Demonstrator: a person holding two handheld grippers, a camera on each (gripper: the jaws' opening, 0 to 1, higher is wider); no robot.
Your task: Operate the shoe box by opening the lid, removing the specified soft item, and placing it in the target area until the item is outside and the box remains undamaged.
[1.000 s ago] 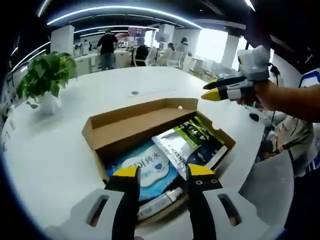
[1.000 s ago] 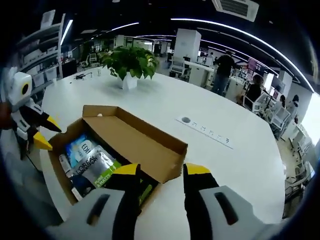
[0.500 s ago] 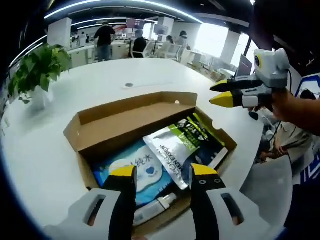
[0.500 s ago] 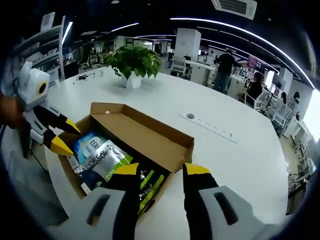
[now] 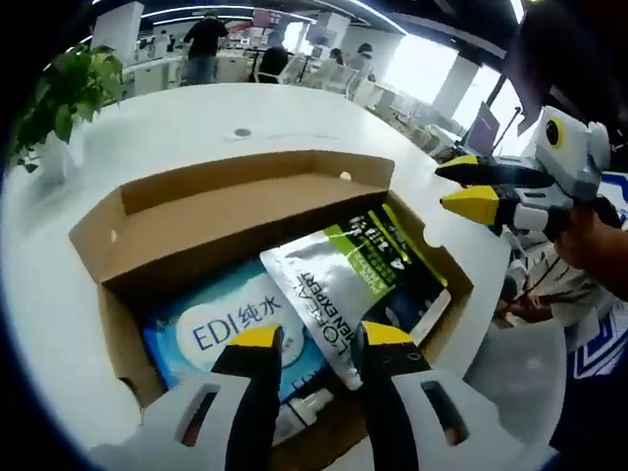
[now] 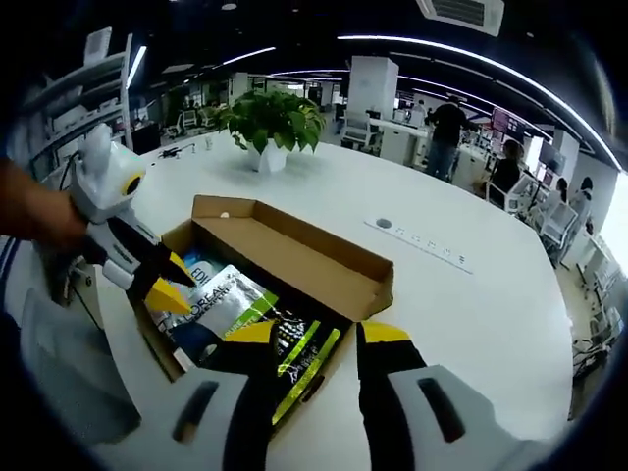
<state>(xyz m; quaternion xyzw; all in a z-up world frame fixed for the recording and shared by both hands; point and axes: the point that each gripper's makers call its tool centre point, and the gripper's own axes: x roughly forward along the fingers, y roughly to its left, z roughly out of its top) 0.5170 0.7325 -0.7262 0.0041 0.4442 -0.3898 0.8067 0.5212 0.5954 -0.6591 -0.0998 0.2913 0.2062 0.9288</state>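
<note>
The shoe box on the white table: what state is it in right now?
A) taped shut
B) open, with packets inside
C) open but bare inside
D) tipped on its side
B: the shoe box has its lid folded back, and a silver-green pouch lies over a blue pack inside.

Large white round table [image 6: 491, 294] in an open office with a dark ceiling and curved light strips [image 6: 471, 59]. Ahead of the right tongs a potted plant [image 6: 272, 123] stands on it; people at desks [image 6: 461, 137] beyond, bright windows [image 5: 422, 64] ahead of the left tongs.
</note>
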